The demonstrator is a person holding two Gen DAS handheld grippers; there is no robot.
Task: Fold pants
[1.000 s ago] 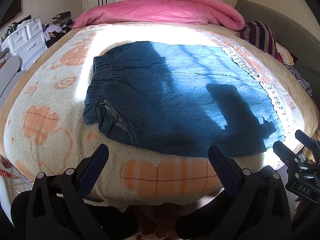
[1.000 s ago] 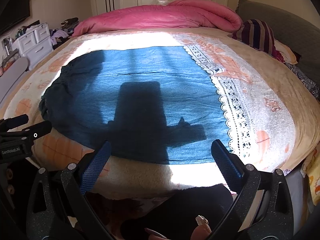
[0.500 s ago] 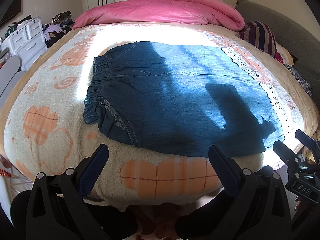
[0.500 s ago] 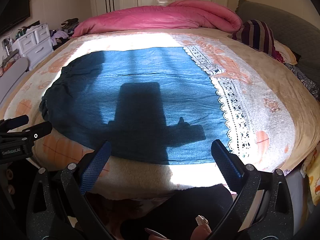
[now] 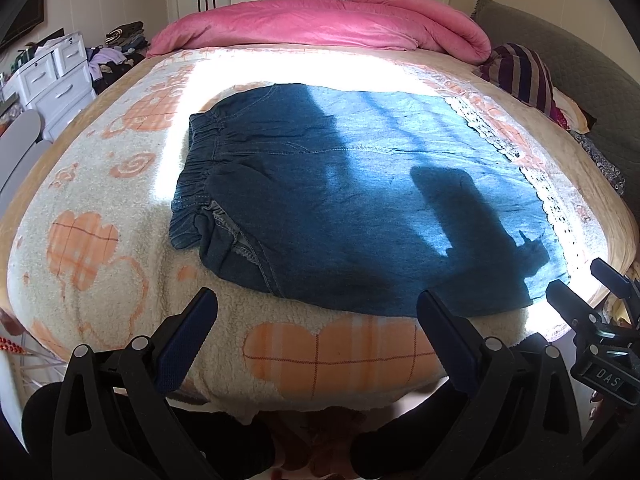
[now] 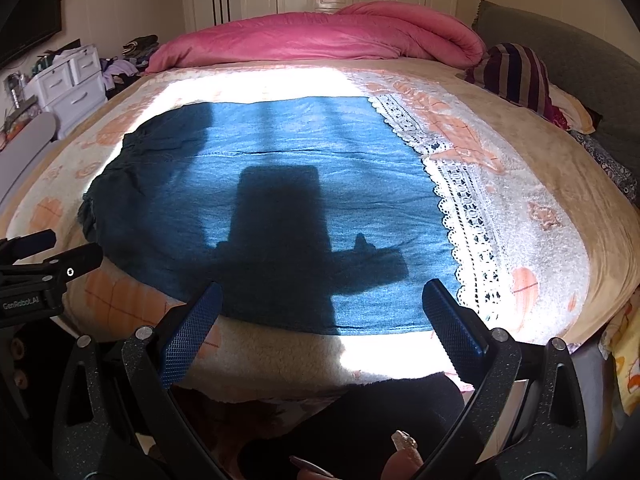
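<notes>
Blue denim pants (image 5: pixel 340 200) lie flat on the bed, elastic waistband to the left, white lace hem (image 5: pixel 536 184) to the right. They also show in the right wrist view (image 6: pixel 280 200), with the lace hem (image 6: pixel 460 208). My left gripper (image 5: pixel 318 328) is open and empty, held just off the bed's near edge, below the waist end. My right gripper (image 6: pixel 320 320) is open and empty, off the near edge by the hem end. Gripper shadows fall on the denim.
The bed has a cream blanket with orange hearts (image 5: pixel 84 248). A pink duvet (image 5: pixel 320 24) is piled at the far end. A striped pillow (image 5: pixel 524 76) and grey headboard (image 5: pixel 592 92) are on the right. White drawers (image 5: pixel 52 76) stand at left.
</notes>
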